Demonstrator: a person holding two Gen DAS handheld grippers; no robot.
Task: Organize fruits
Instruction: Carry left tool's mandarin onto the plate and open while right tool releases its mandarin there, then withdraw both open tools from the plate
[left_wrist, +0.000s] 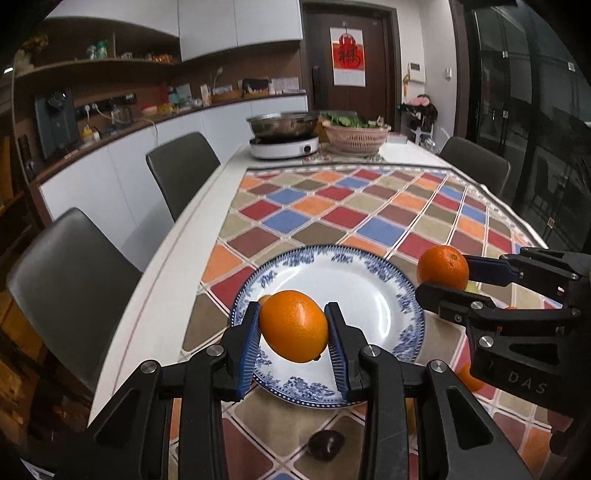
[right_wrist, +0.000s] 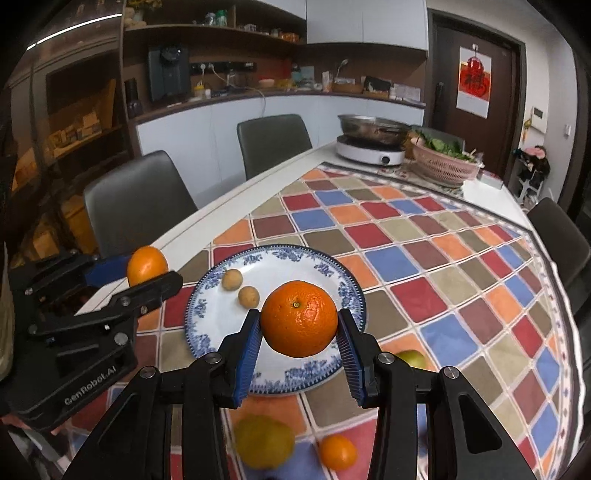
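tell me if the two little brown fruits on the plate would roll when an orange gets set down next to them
Probably yes: the two small brown fruits look round and lie loose on the plate, whose glossy surface seems slick. The raised rim would likely stop them. The orange in the right gripper is far bigger, so a nudge should shift them easily.

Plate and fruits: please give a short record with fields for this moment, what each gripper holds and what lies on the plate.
left gripper: shut on an orange, above the plate
right gripper: shut on a second orange, above the plate
plate: blue-patterned, on the checkered tablecloth
on plate: two small brown fruits
off plate: yellow fruit, small orange fruit
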